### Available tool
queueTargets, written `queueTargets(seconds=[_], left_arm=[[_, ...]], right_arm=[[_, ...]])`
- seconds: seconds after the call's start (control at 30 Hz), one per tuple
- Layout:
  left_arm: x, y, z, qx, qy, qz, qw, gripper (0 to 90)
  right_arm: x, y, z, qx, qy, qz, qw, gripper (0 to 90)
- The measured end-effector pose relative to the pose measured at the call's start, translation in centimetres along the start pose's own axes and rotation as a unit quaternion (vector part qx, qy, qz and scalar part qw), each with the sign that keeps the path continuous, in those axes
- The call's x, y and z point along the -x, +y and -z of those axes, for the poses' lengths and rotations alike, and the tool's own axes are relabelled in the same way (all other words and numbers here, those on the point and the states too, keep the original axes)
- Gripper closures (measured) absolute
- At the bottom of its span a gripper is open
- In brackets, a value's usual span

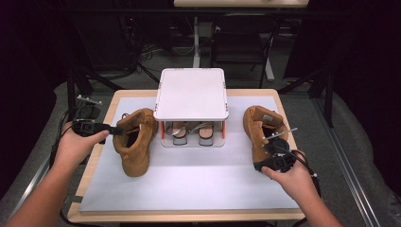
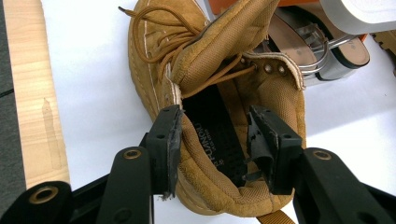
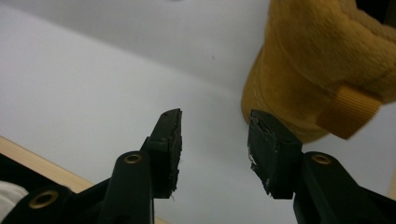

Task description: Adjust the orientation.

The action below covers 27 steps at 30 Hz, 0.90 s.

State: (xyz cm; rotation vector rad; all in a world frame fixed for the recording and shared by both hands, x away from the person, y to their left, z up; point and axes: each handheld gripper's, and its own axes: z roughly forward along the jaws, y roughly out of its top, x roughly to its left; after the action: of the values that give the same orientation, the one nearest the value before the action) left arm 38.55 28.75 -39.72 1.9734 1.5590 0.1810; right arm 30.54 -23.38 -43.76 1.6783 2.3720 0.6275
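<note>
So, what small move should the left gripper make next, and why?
Probably close the left gripper on the left boot's collar. In the left gripper view one jaw stands outside the collar and the other inside the opening, with a gap, so nothing is gripped yet. The right gripper is open over the white mat, beside the right boot, holding nothing.

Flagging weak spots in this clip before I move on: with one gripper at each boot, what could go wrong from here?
1. The left gripper has one of its fingers outside the soft collar of the left boot and the other inside; the collar may fold and slip.
2. That boot's loose laces could snag.
3. The right gripper is open over the white mat, beside the right boot; closing there would miss.
</note>
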Motion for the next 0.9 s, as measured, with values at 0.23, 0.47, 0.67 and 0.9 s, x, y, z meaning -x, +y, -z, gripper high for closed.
queueTargets(seconds=[0.23,0.47,0.67,0.9], left_arm=[[0.0,0.1,-0.1,-0.005,0.001,0.000,1.0000,55.1],[0.1,0.1,-0.3,-0.006,0.001,-0.001,1.0000,54.8],[0.2,0.1,-0.4,-0.006,0.000,0.000,1.0000,54.6],[0.1,0.1,-0.4,-0.007,0.000,-0.001,1.0000,54.6]], right_arm=[[1.7,1.1,0.8,-0.071,-0.016,-0.021,0.9972,52.0],[3.4,3.0,2.3,-0.120,-0.018,-0.053,0.9912,50.8],[4.5,4.6,3.6,-0.123,-0.041,-0.070,0.9890,51.3],[5.5,6.4,4.8,-0.125,-0.052,-0.086,0.9870,50.9]])
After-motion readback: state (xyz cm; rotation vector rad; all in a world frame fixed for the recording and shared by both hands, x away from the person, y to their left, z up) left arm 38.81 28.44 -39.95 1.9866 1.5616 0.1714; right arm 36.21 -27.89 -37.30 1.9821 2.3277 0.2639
